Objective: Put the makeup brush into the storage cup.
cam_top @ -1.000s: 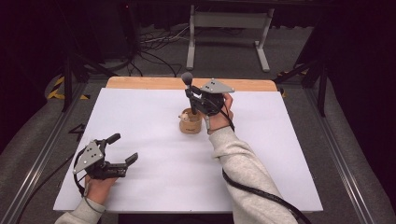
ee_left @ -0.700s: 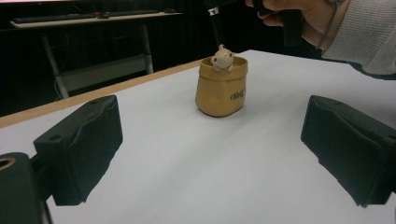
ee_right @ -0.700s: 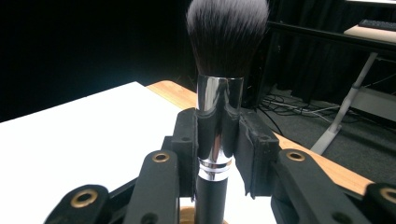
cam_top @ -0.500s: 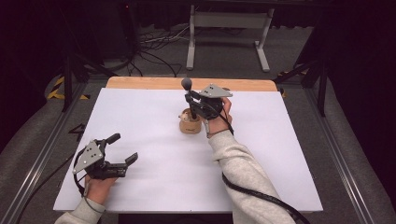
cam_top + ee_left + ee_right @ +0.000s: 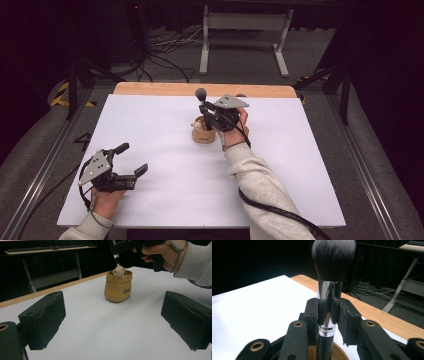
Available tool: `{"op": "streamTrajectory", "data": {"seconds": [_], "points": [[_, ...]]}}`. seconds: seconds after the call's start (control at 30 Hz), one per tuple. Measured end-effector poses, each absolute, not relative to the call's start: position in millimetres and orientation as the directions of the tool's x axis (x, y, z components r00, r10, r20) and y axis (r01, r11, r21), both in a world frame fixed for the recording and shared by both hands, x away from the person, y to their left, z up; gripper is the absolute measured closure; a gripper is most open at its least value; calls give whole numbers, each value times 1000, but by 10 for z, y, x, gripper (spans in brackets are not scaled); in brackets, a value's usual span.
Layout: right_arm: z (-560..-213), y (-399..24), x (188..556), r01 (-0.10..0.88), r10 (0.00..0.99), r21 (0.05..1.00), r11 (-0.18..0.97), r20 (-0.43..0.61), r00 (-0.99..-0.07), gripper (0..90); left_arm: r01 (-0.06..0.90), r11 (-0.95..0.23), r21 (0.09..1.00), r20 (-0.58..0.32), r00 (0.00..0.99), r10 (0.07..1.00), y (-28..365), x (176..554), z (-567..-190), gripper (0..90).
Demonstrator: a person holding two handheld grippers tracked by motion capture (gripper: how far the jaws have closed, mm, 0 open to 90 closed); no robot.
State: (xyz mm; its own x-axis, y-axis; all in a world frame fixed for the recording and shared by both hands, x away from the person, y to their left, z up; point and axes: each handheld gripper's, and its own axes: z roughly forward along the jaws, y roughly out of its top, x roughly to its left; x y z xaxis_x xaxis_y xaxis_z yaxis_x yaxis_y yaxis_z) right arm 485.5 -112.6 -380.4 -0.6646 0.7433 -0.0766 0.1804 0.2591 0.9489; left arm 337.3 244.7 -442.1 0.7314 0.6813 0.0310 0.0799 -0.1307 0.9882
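Note:
A makeup brush (image 5: 329,290) with a chrome ferrule and dark bristles stands upright, and my right gripper (image 5: 329,315) is shut on its ferrule. In the high view the brush (image 5: 201,95) rises over a small tan pot (image 5: 202,133) at the table's middle back, with the right gripper (image 5: 210,112) just right of it. Seen from the left gripper view, the pot (image 5: 118,287) holds a small cream bear figure (image 5: 118,271). My left gripper (image 5: 131,159) rests near the front left of the white table, open, with nothing between its fingers (image 5: 42,318).
A white sheet (image 5: 165,195) covers the table, with a wooden strip (image 5: 150,89) along the far edge. A metal stand (image 5: 242,30) and cables lie on the floor beyond. Metal rails run along both sides of the table.

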Motion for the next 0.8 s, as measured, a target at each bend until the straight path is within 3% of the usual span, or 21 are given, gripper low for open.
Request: {"op": "streamTrajectory", "data": {"seconds": [0.2,0.4,0.57,0.8], "points": [[-3820,-1149,4848,186,742,949,254,-68,-667,698,79,-132,988,33,730,682,2442,3374,-4420,60],[-3755,-1193,4816,173,734,962,210,-38,-678,398,80,-136,987,35,731,681,2436,3366,-4421,67],[-3683,-1220,4783,135,704,967,217,-59,-708,214,79,-137,987,36,730,682,2443,3363,-4420,67],[-3548,-1282,4698,103,660,972,213,-65,-749,65,84,-132,988,28,734,679,2451,3356,-4415,65]]}}
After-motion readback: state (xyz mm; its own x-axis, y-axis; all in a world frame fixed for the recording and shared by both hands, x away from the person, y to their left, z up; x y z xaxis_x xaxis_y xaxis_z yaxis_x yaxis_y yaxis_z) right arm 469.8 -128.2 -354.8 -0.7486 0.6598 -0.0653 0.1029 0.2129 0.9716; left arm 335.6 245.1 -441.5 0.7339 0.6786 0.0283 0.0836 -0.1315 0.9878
